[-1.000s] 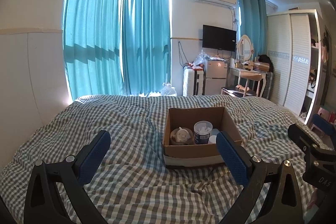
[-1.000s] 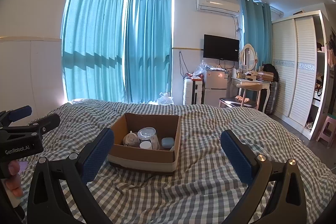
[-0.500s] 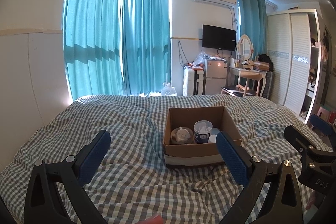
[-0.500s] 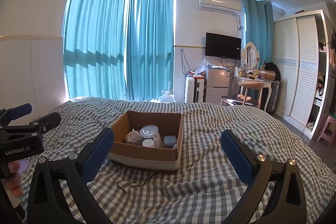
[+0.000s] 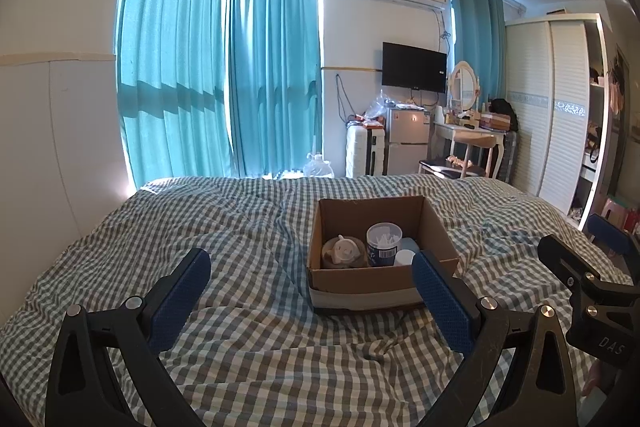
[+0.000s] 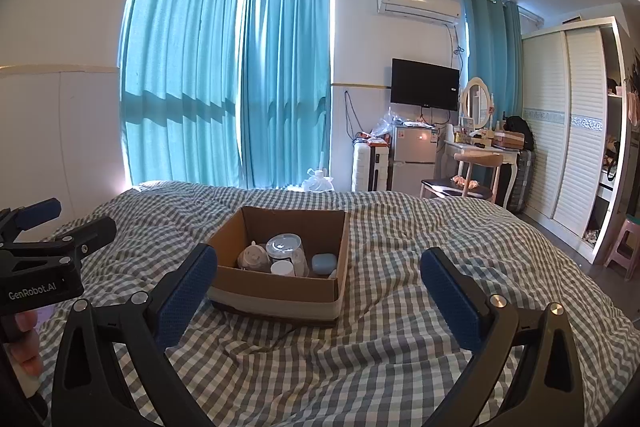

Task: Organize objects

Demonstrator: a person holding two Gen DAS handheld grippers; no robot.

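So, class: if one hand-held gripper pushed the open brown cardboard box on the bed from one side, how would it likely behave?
The open brown cardboard box would probably drag rather than slide, since it sits on the soft, wrinkled grey-checked bedcover. Its thin walls may flex. The tall clear-lidded round container inside could well tip.

your left black two-finger gripper (image 5: 308, 279) and right black two-finger gripper (image 6: 318, 277) hover level, side by side, jaws spread wide, empty.

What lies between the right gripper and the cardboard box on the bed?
Only bare checked bedspread separates the right gripper from the cardboard box, shown in the right wrist view.
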